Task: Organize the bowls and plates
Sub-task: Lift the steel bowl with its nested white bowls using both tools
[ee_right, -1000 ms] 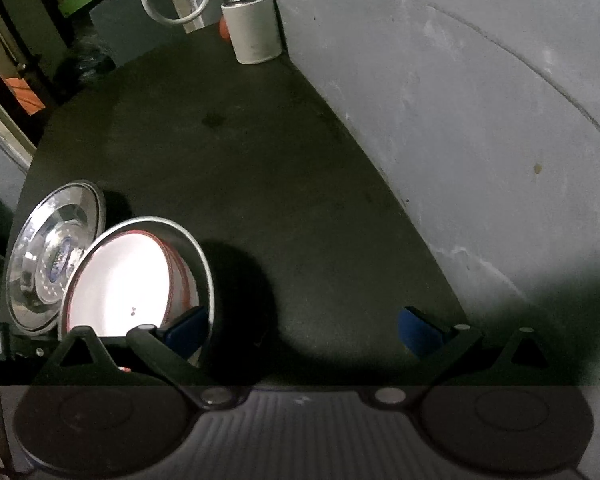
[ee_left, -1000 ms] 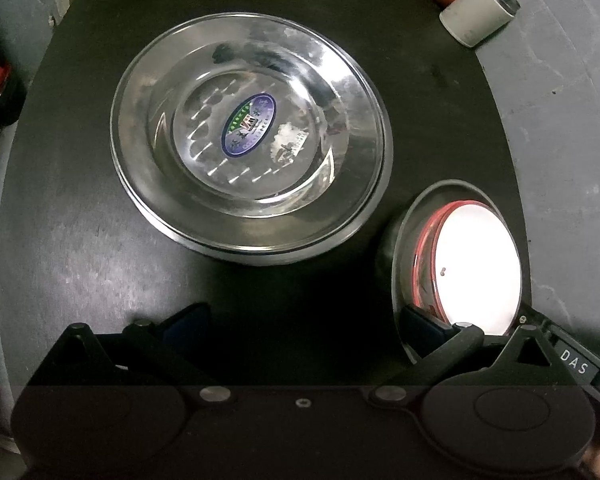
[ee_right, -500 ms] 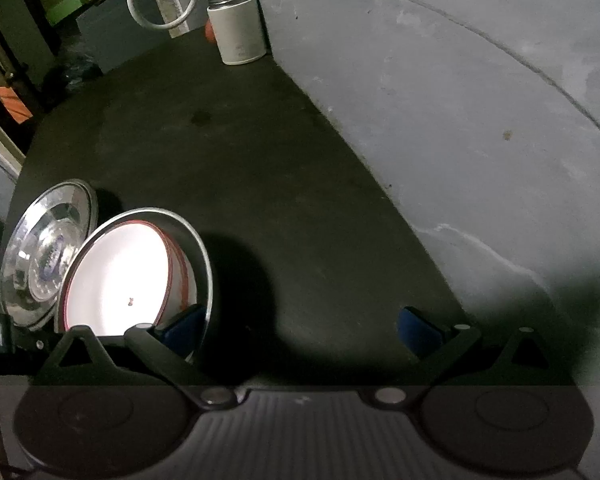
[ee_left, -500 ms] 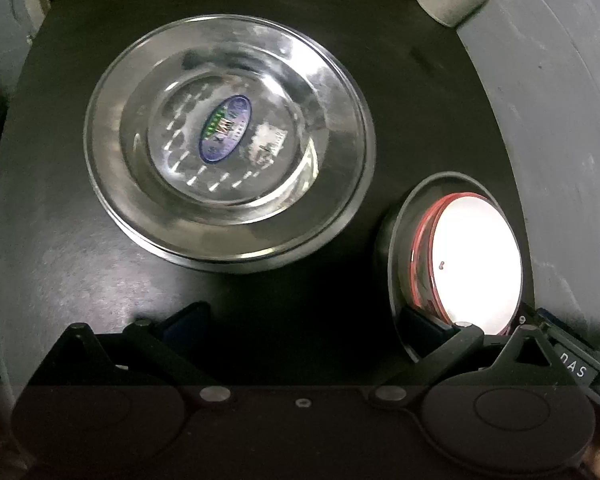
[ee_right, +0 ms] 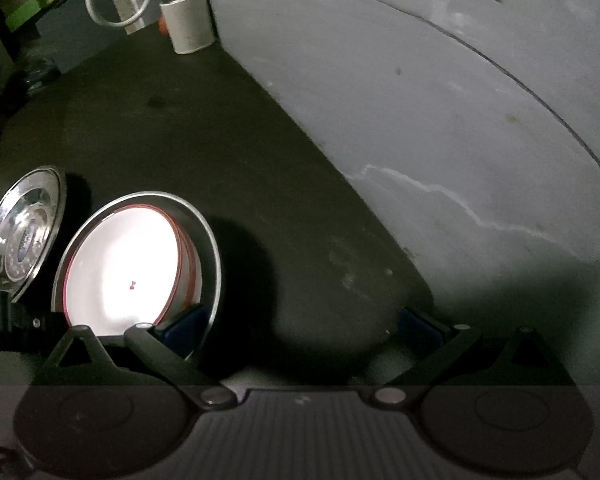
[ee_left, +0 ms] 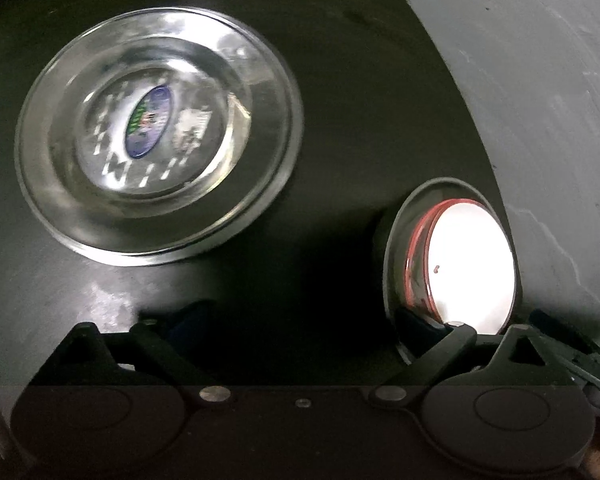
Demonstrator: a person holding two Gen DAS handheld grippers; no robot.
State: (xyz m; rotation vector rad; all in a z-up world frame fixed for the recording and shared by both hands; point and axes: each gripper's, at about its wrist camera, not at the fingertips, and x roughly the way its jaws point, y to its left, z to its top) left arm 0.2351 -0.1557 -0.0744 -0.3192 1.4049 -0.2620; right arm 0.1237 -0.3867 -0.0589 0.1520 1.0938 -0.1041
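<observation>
Both grippers, left (ee_left: 300, 320) and right (ee_right: 300, 320), hover jaws apart flanking the red-rimmed white bowl nested in a steel bowl (ee_left: 464, 260), right of the stacked round steel plates (ee_left: 156, 136), presumably sorted by kind.

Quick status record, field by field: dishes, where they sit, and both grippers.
surface: dark table
steel plates: stacked, blue sticker inside, left on the table
steel bowl: holds a red-rimmed white bowl
canister: white, table's far edge
left gripper: open
right gripper: open

A white canister (ee_right: 187, 22) stands at the dark table's (ee_right: 220, 152) far edge, a white cable (ee_right: 112, 0) beside it.
</observation>
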